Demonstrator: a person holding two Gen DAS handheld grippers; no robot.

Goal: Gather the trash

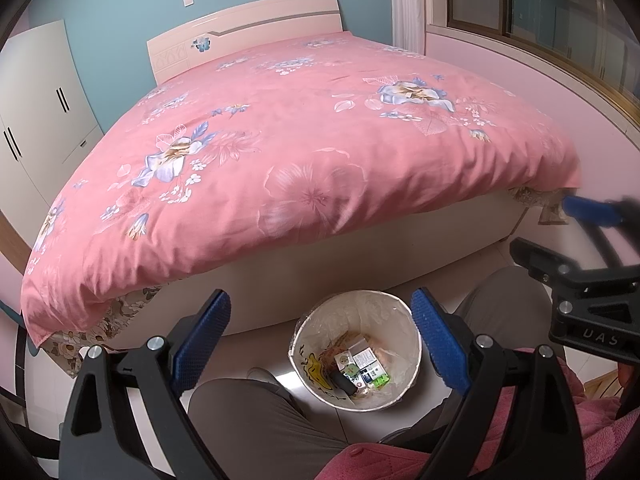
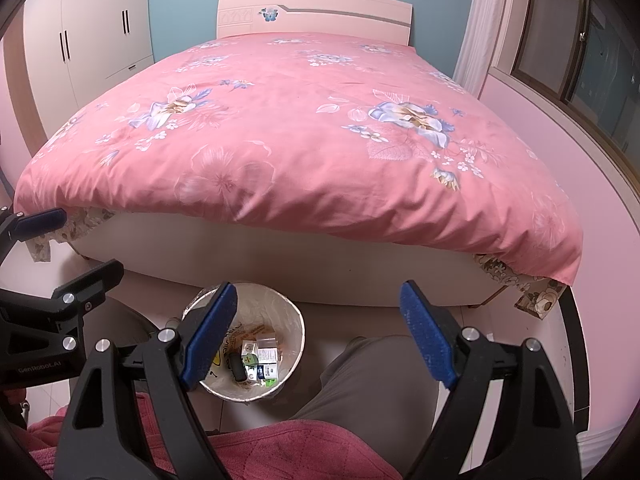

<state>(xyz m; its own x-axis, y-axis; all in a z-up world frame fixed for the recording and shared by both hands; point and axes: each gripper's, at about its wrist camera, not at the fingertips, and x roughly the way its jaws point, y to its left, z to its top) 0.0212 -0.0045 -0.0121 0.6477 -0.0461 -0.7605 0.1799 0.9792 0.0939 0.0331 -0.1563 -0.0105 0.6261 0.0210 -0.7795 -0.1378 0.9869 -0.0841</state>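
A round white trash bin (image 1: 304, 332) with a plastic liner stands on the floor at the foot of the bed, between the person's knees. It holds several small cartons (image 1: 362, 364) and a dark object (image 1: 343, 382). It also shows in the right wrist view (image 2: 294, 322) with the cartons (image 2: 262, 358) inside. My left gripper (image 1: 320, 338) is open and empty above the bin. My right gripper (image 2: 316, 334) is open and empty, just right of the bin. The right gripper also shows at the right edge of the left wrist view (image 1: 576, 248).
A bed with a pink floral quilt (image 1: 304, 140) fills the space ahead. A white wardrobe (image 1: 36, 108) stands at the left, a window (image 1: 560, 12) at the right. The person's grey-trousered knees (image 2: 380, 384) and a pink towel (image 2: 288, 452) lie below the grippers.
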